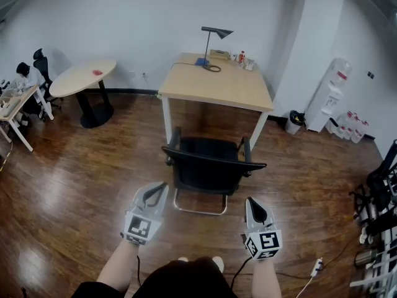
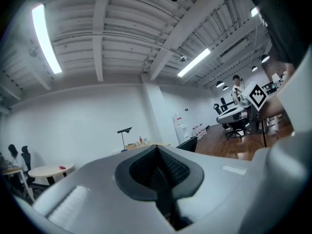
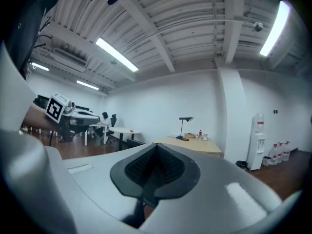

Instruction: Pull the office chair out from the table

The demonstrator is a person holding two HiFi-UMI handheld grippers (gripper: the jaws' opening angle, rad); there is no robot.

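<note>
The left tool and right tool are both closed and empty, just short of the chair ahead. With shut tips they could only shove it toward the bench, not pull it.

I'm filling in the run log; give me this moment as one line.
left gripper: shut, empty | right gripper: shut, empty | office chair: free of both grippers, in front of table

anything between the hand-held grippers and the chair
Nothing visible does. Only bare floor lies between the chair and the left hand-held gripper and right hand-held gripper, both shut and empty.
</note>
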